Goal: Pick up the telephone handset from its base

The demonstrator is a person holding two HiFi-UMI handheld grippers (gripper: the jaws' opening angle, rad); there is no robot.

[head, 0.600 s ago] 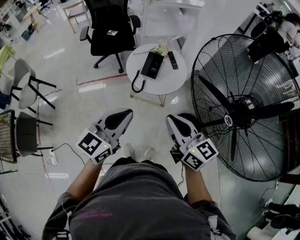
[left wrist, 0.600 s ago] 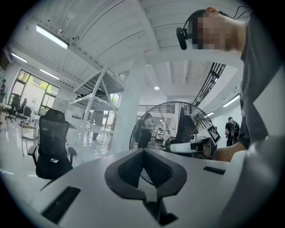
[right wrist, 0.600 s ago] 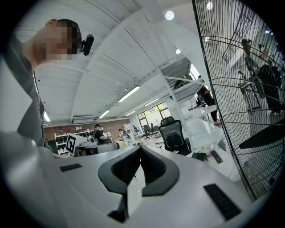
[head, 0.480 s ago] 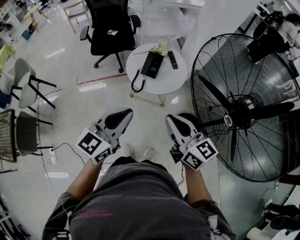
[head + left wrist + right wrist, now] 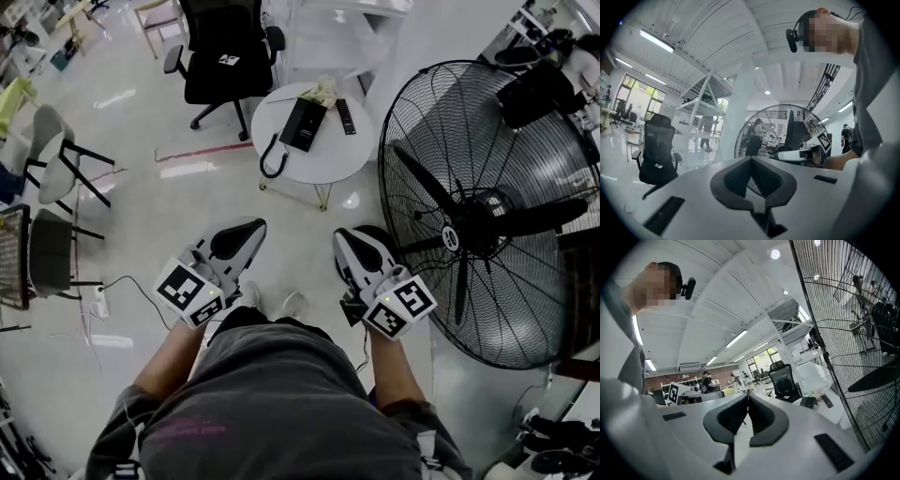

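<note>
The black telephone (image 5: 305, 124) lies on a small round white table (image 5: 323, 159) far ahead of me, its handset resting on the base. Its curly cord (image 5: 272, 161) hangs over the table's left edge. In the right gripper view the telephone (image 5: 808, 402) shows small, beyond the jaws. My left gripper (image 5: 246, 227) and right gripper (image 5: 350, 240) are held close to my body, level and well short of the table. Both are shut with nothing between the jaws: the left gripper (image 5: 751, 158) and right gripper (image 5: 748, 396) each have their tips meeting.
A large black floor fan (image 5: 487, 216) stands close on the right, beside the table. A black remote (image 5: 345, 115) and a pale bundle (image 5: 323, 92) lie on the table. A black office chair (image 5: 225, 56) is behind it, more chairs (image 5: 52, 178) are at left, and a cable (image 5: 131, 286) runs over the floor.
The head view has shifted a little, so the table and fan sit slightly higher and further left. Both grippers stay shut in the same place before my body.
</note>
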